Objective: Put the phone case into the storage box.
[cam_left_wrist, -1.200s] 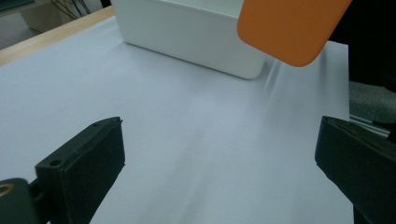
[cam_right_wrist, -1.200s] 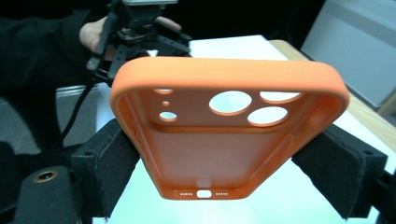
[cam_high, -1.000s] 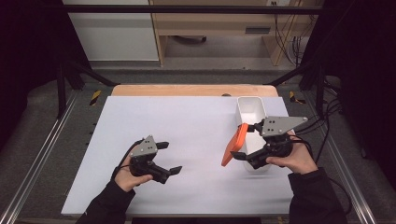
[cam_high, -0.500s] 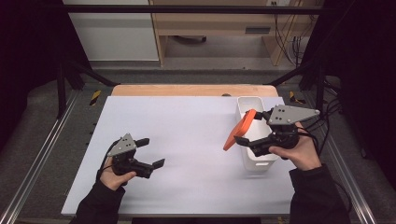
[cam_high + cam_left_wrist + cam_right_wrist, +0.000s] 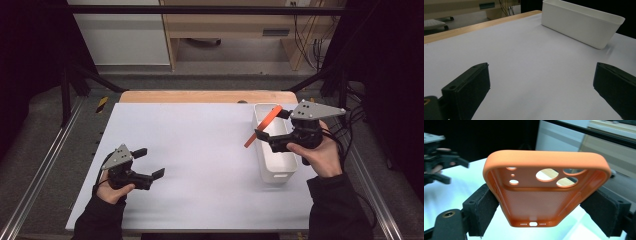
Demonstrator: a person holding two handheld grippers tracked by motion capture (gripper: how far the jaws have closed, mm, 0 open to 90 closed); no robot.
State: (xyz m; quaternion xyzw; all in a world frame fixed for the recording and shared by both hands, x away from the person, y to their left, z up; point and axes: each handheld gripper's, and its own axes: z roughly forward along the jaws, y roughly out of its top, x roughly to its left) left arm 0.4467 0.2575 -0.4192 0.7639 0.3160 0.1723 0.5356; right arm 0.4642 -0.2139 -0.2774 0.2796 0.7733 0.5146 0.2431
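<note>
When one looks from the high view, the right claw [image 5: 270, 131] is closed on an orange phone case [image 5: 262, 126], which it holds by the two long sides, tilted, above the left wall of a white bin [image 5: 274, 165]. The bin stands on the right part of the white worktop [image 5: 200, 150], with its long side running away from the person. The upper end of the case is over the bin, and the lower end hangs out over the worktop just beside the bin wall. The left claw [image 5: 150, 162] is near the front left of the worktop, well apart from the bin, with its jaws spread and nothing between them. In the left gripper view, the left claw [image 5: 541, 92] is open wide over the bare white worktop [image 5: 524, 62], and the white bin [image 5: 584, 25] stands farther off at the upper right. In the right gripper view, the right claw [image 5: 539, 205] presses its two black padded jaws against the long edges of the phone case [image 5: 541, 200]. The hollow inner side of the case faces the camera, the camera holes are at the top and the charging slot at the bottom. At the far left of this view, the left claw [image 5: 446, 167] is seen, a little blurred, over the worktop [image 5: 454, 195].
</note>
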